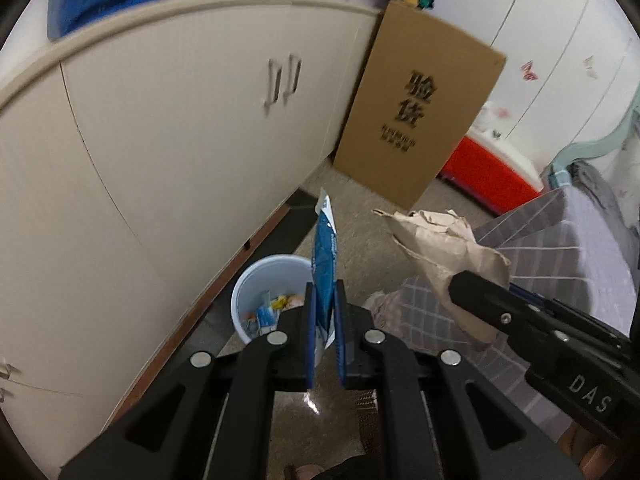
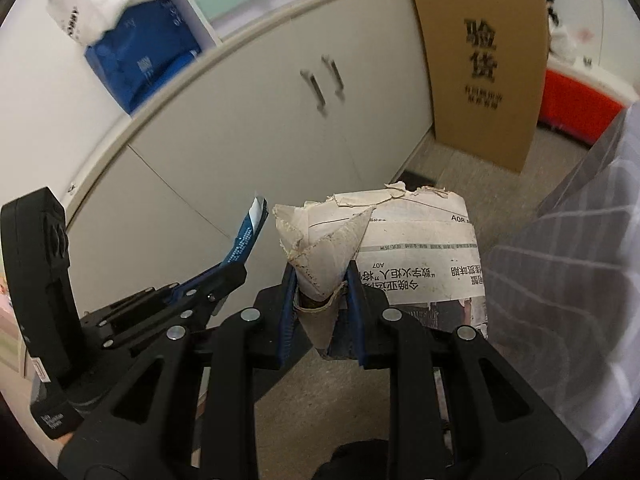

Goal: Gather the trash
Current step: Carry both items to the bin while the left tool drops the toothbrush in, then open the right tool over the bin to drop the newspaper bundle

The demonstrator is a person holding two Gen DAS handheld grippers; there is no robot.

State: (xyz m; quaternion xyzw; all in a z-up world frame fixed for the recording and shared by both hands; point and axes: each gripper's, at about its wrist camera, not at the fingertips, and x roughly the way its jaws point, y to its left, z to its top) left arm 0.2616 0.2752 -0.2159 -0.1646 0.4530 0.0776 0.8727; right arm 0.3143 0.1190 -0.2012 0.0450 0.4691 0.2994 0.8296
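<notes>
While my left gripper (image 1: 325, 300) is clamped on a flat blue plastic wrapper (image 1: 325, 256) that stands upright between its blue-padded fingers (image 1: 310, 332), my right gripper (image 2: 322, 292) is pinched tight on a crumpled wad of old newspaper (image 2: 416, 248), its jaws squeezing a folded, stained corner of the paper. From my left wrist view the wrapper's white torn tip points up and away, and just beyond and below the fingers I see a round white plastic waste bin (image 1: 256, 280) on the floor, already holding small bits of coloured litter. The right gripper comes in from the right of that view, its paper wad showing brown and creased, hanging near the wrapper but apart from it. Behind both runs a beige cabinet with paired metal door handles (image 1: 284, 80). A flat brown cardboard box printed with black characters (image 1: 416, 108) leans upright against the cabinet's far end, with a red container (image 1: 488, 176) on the floor beside it. A grey striped fabric (image 2: 560, 300) fills the right edge of my right wrist view.
</notes>
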